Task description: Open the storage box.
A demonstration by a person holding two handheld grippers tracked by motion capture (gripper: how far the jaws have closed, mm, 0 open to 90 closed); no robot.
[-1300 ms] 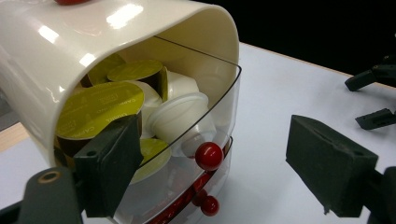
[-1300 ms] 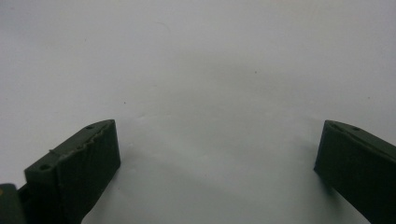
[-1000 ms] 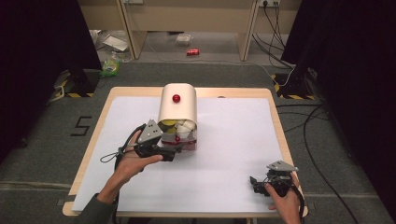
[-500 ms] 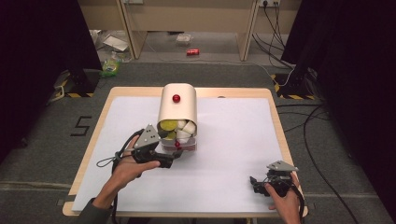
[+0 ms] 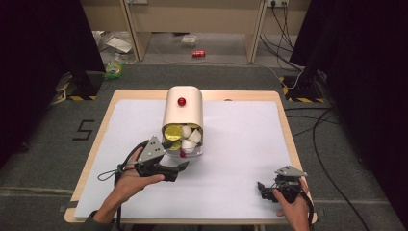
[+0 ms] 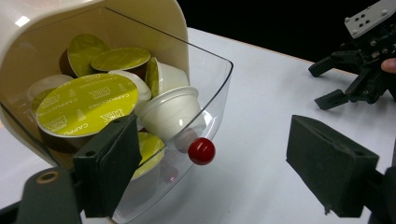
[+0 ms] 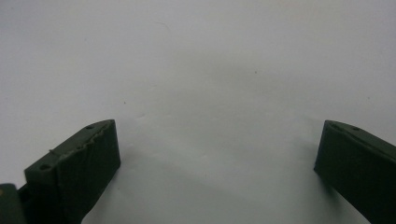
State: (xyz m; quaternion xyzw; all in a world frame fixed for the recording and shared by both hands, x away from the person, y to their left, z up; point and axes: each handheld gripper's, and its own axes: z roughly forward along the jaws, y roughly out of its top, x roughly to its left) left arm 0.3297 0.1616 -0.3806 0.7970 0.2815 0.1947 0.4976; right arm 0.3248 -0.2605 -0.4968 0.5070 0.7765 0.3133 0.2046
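- A cream capsule dispenser lies on the white sheet that covers the desk, near the middle of the far edge, with a red knob on its top face.
- Its clear drawer stands pulled out on the side toward the near edge; a second red knob sits on the drawer's curved front.
- The drawer holds coffee capsules, some with yellow-green foil lids, some showing white cups, heaped loosely.
- The left gripper hovers just in front of the drawer, held in the person's left hand. Its jaws stand wide apart and hold nothing; in the left gripper view one jaw is close against the drawer's clear wall, and the red knob hangs between the two jaws, touching neither.
- The right gripper rests near the desk's near right corner, in the person's right hand, well apart from the dispenser.
- In the right gripper view its jaws are spread wide over bare white sheet, with nothing between them.
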